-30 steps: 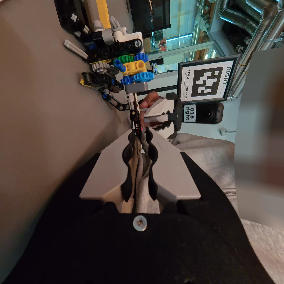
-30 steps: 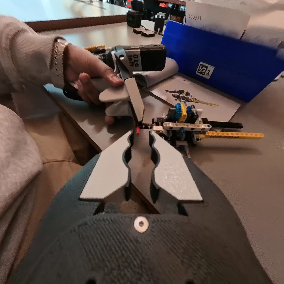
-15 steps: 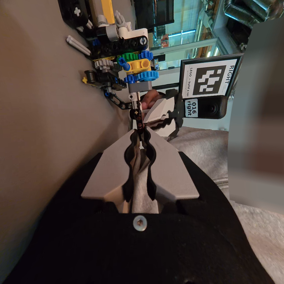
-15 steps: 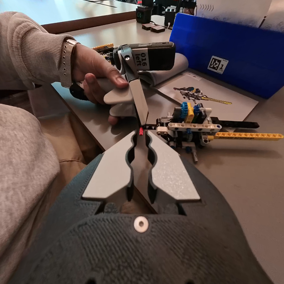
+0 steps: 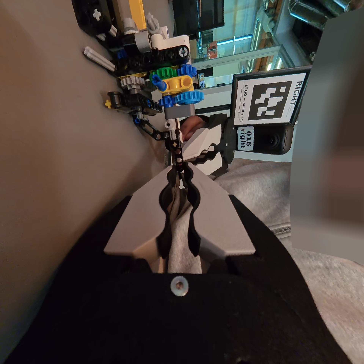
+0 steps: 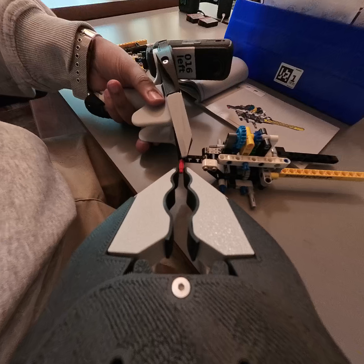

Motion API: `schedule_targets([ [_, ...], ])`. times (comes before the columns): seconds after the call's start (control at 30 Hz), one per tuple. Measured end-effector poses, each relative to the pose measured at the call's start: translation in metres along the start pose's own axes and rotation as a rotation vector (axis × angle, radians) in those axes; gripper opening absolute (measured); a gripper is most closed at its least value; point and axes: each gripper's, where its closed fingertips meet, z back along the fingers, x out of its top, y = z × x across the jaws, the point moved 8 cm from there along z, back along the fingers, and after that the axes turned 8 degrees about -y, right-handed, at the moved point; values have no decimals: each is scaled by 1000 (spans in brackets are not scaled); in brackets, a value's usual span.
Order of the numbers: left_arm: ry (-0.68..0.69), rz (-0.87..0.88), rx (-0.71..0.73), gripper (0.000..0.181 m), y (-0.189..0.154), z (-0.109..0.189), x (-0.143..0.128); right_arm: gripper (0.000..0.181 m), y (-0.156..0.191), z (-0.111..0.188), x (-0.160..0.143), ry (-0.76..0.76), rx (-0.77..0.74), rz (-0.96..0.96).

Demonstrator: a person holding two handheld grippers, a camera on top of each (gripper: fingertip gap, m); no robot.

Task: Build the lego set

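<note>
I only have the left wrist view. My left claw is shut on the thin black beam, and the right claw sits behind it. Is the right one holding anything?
Observer: Yes. The right claw is closed on a small red pin.
Operator: Where is the pin relative to the black beam?
Observer: Right at the beam's free end, just under the tips of the left claw.
Operator: What lies past the model?
Observer: An open instruction booklet, with a blue box behind it.

lab-like workspace, grey table [image 6: 295, 226], blue bin [image 6: 295, 59], marker card [image 5: 266, 98], ceiling ducts [image 5: 315, 11]
</note>
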Motion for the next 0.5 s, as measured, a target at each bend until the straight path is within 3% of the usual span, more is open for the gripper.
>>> schedule_targets([
  [0.5,7,0,5,8,0,-1,-1,2,-4,2,-6,-93,64,-15],
])
